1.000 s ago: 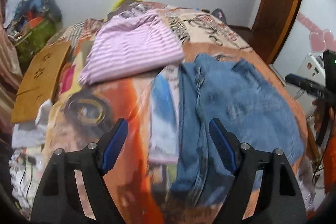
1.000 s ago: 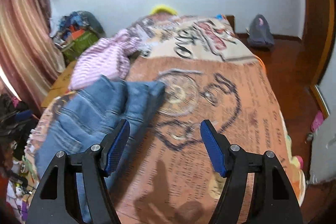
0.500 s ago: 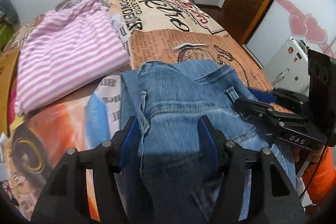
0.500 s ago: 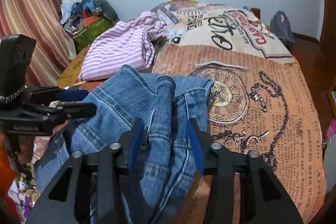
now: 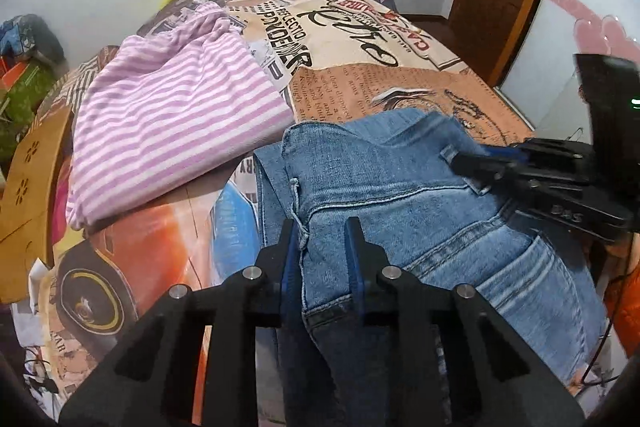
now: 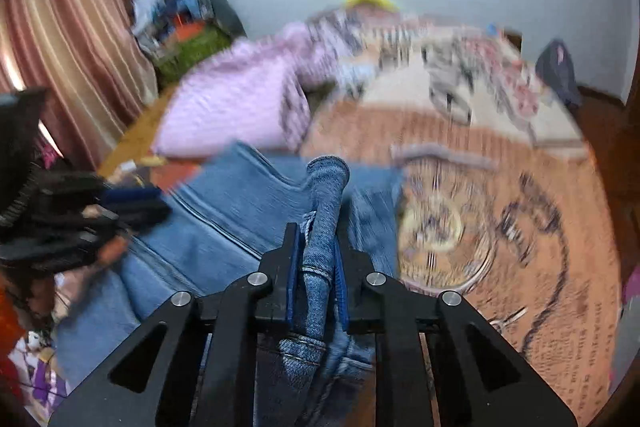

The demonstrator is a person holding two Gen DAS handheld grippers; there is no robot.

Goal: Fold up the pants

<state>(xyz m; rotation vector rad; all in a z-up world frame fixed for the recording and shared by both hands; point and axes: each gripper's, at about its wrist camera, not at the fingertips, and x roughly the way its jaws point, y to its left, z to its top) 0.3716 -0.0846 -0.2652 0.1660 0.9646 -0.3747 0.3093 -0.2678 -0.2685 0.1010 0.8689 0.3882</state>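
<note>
Blue denim everywhere right now. The pants [image 5: 400, 195] lie on the near part of the bed, on a bedspread [image 5: 360, 39] printed with newspaper text, a clock and an orange car. Just beyond them to the far left sits a folded pink-and-white striped top [image 5: 172, 123], its near edge right beside the jeans.

Containers: nothing on the bed really counts as one. The only candidate is a green bag or bin [image 6: 192, 47] off the far left side by the curtain [image 6: 68, 39], stuffed with what looks like clothes, but it's too blurry to say more.

Compared to a second ago: back then both my grippers hung wide apart with nothing in them, and the jeans were further ahead. Half a second ago I had the denim between the pads. Now both have narrowed a lot and the waistband fabric is bunched up higher.

My left gripper [image 5: 322, 251] is closing, blue pads narrow, with a fold of the waistband edge and its side seam pinched between them. My right gripper [image 6: 318, 259] is even narrower and also closing, squeezing a thick rolled ridge of denim that sticks up past the fingertips. In the left view my right gripper reaches in from the right onto the waistband near a belt loop.
</note>
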